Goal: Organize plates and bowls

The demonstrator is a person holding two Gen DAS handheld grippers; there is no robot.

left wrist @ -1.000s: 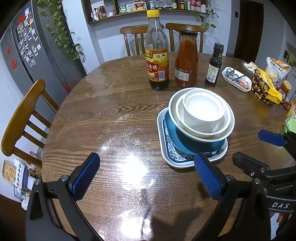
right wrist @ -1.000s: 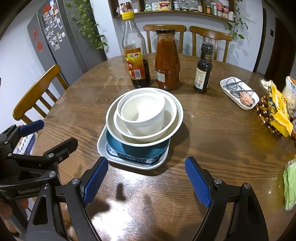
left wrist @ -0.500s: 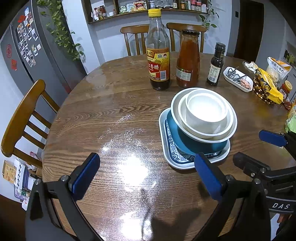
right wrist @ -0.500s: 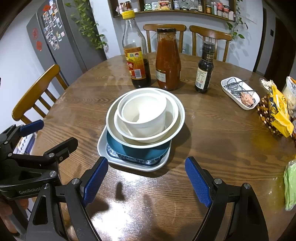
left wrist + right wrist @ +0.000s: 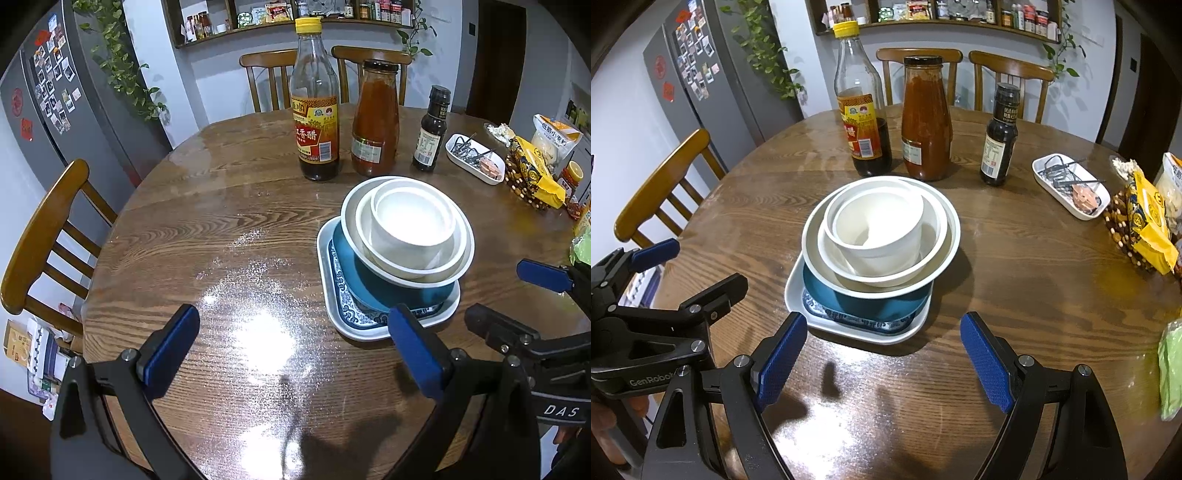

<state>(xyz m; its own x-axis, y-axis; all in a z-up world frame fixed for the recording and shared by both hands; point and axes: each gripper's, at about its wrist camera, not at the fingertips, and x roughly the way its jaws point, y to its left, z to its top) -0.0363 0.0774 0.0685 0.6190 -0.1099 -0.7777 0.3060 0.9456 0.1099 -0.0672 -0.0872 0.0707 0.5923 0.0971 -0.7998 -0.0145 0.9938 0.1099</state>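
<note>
On the round wooden table [image 5: 229,236] [image 5: 1015,280] stands one stack of dishes. A white rectangular plate with a blue pattern [image 5: 334,314] [image 5: 798,291] lies at the bottom. On it sits a blue bowl [image 5: 373,291] [image 5: 871,304], then a wide white bowl [image 5: 351,218] [image 5: 951,236], a smaller white bowl [image 5: 365,229] [image 5: 827,251] and a small white bowl [image 5: 413,221] [image 5: 882,240] on top. My left gripper [image 5: 291,350] is open over bare table, left of the stack. My right gripper [image 5: 882,358] is open just in front of the stack, holding nothing.
Behind the stack stand a vinegar bottle [image 5: 862,110], a red sauce jar [image 5: 925,122] and a small dark bottle [image 5: 999,136]. A white tray of small items [image 5: 1067,184] and snack bags [image 5: 1148,225] lie at the right. Wooden chairs ring the table; a fridge [image 5: 55,110] stands left.
</note>
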